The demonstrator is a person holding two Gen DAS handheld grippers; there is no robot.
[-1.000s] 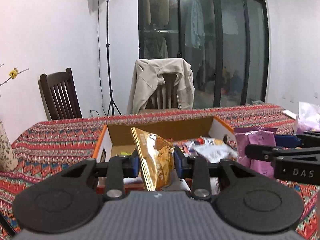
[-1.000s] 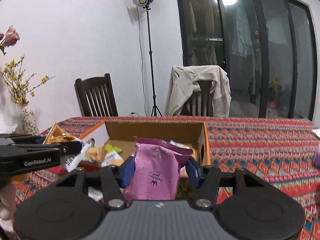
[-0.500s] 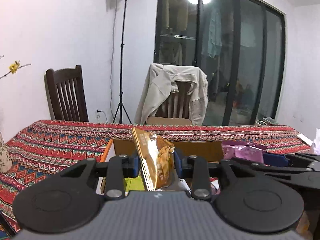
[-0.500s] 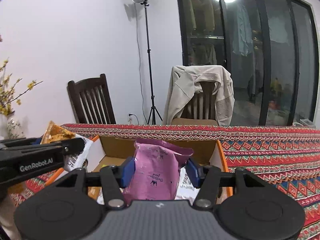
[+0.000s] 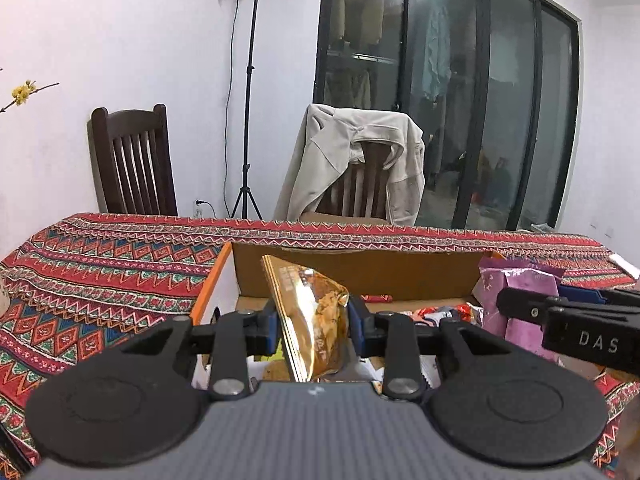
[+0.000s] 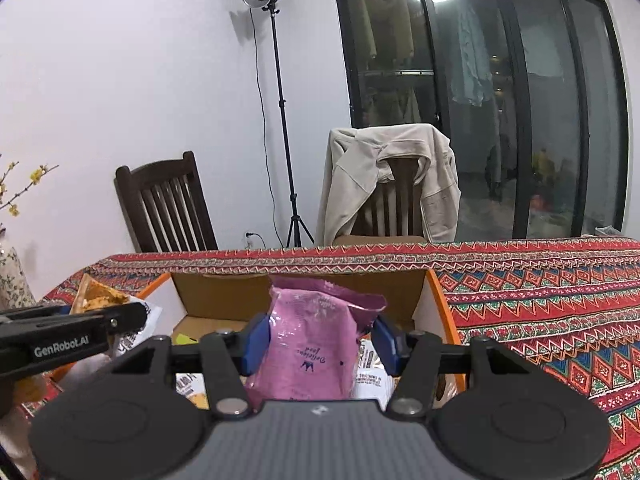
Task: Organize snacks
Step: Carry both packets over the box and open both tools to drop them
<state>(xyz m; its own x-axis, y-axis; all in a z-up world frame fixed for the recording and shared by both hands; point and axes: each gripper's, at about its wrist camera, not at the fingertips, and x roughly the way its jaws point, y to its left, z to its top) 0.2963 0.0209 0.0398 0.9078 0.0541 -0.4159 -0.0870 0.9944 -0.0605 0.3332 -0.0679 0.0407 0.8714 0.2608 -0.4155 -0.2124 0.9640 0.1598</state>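
My left gripper (image 5: 312,326) is shut on a gold snack bag (image 5: 310,316), held upright over the open cardboard box (image 5: 360,268). The right gripper (image 6: 318,342) is shut on a pink snack bag (image 6: 312,344), also above the box (image 6: 224,292). Each gripper shows in the other's view: the right gripper (image 5: 520,304) with its pink bag (image 5: 520,280) at the right edge, the left gripper (image 6: 132,316) with the gold bag (image 6: 96,296) at the left edge. Several snack packets lie inside the box.
The box stands on a table under a red patterned cloth (image 5: 100,264). Behind the table are a dark wooden chair (image 5: 134,164), a chair draped with a beige jacket (image 5: 356,168) and a light stand (image 5: 246,120). A floral vase (image 6: 14,280) sits at the left.
Both grippers have moved forward over the box with their bags still held. The box now sits closer and lower in both views, and the two grippers stay side by side.
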